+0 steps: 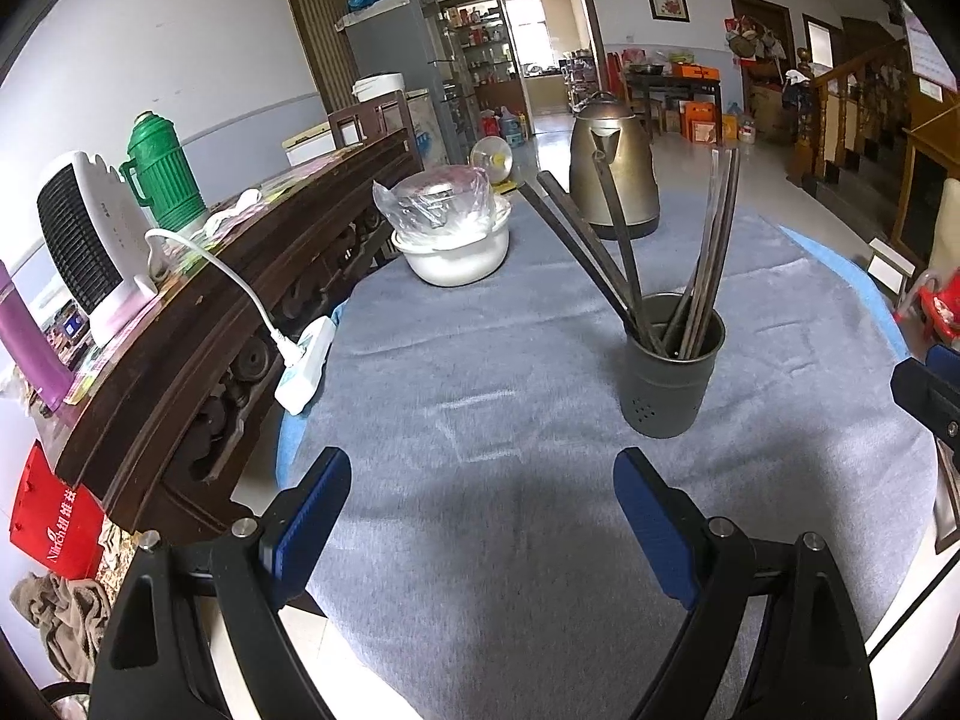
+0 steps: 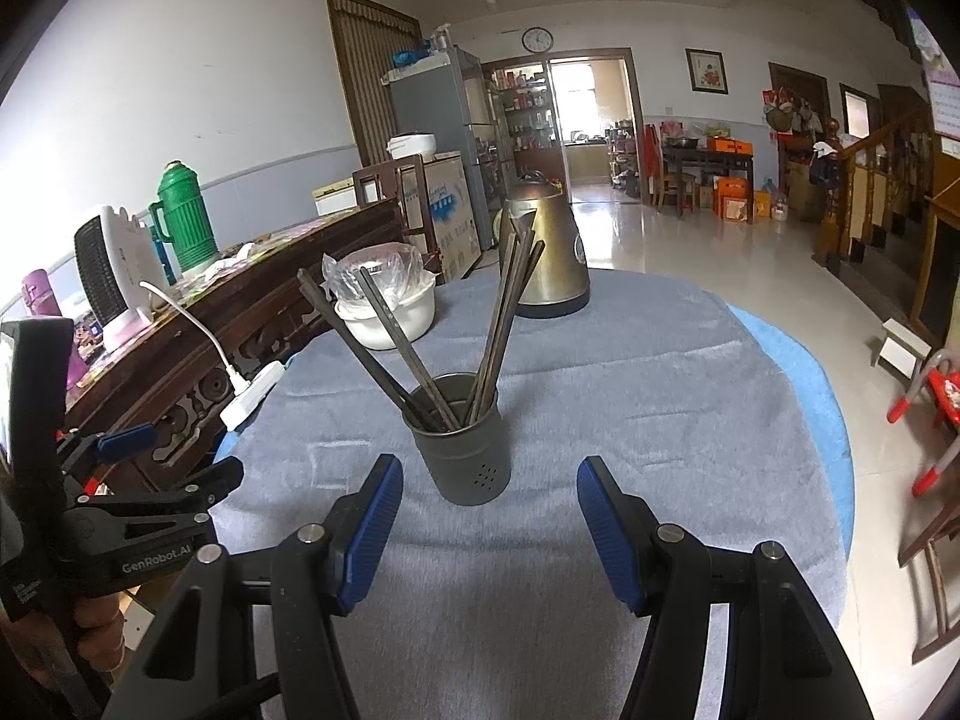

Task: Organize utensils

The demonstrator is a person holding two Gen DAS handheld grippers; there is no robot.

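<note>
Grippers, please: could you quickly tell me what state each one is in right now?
Left gripper: open, fingers spread, holding nothing.
Right gripper: open, holding nothing, just short of the utensil holder.

Your left gripper [image 1: 483,516] and right gripper [image 2: 489,525] both show black frames with ribbed blue pads. At twelve o'clock from your right one stands a dark grey holder [image 2: 465,444] dotted with small holes, filled with dark brown chopsticks [image 2: 510,324]. The table [image 2: 660,420] wears a grey-blue cloth over a brighter blue edge. Toward eleven o'clock you see a white bowl [image 2: 396,315]; past it, a bronze kettle [image 2: 549,252]. At ten o'clock stands a ribbed green thermos [image 1: 159,174].
</note>
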